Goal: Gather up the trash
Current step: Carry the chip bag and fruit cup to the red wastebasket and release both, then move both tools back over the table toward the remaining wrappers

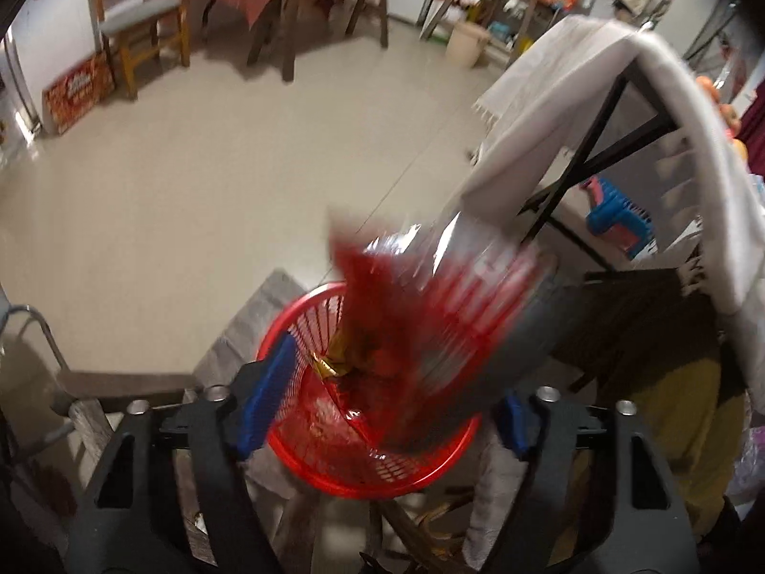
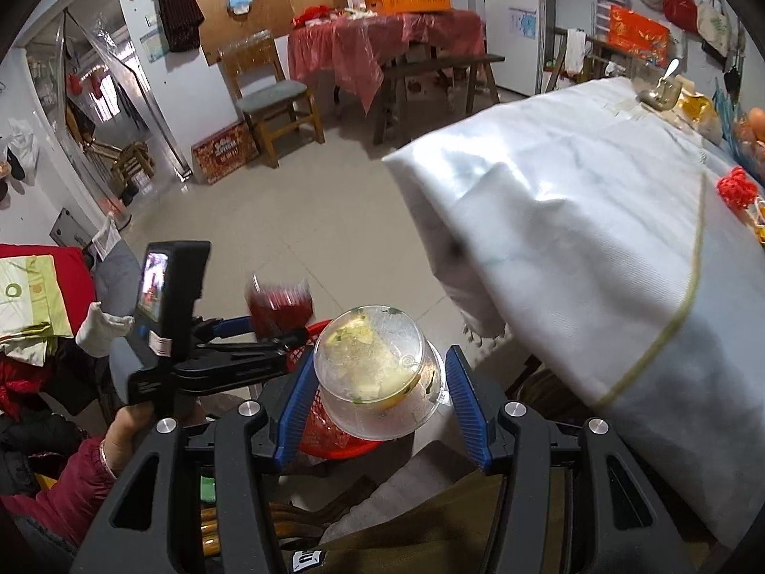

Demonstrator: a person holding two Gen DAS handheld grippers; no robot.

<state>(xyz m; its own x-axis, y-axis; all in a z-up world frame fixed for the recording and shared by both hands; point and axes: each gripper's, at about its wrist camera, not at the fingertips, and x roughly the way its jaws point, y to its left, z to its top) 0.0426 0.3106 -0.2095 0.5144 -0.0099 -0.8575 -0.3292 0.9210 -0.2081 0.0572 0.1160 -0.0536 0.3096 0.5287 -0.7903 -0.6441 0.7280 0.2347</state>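
A red mesh basket [image 1: 430, 483] stands right below my left gripper [image 1: 397, 382]. A red and silver wrapper [image 1: 444, 296] hangs motion-blurred over the basket between the wide-open jaws, and the left blue pad [image 1: 267, 397] is clear of it. Gold scraps lie inside the basket. My right gripper [image 2: 382, 354] is shut on a clear lidded plastic bowl [image 2: 368, 335] with food remains, held just above the basket [image 2: 330, 440]. In the right wrist view the left gripper [image 2: 272, 330] sits to the left, with the wrapper [image 2: 279, 308] at its tips.
A table under a white cloth [image 2: 597, 220] rises close on the right, with a blue plastic stool [image 1: 617, 225] beneath it. A hand in a red sleeve [image 2: 129, 425] holds the left gripper. Across the tiled floor [image 1: 215, 182] stand a wooden chair [image 2: 272, 95] and a red-covered table [image 2: 382, 43].
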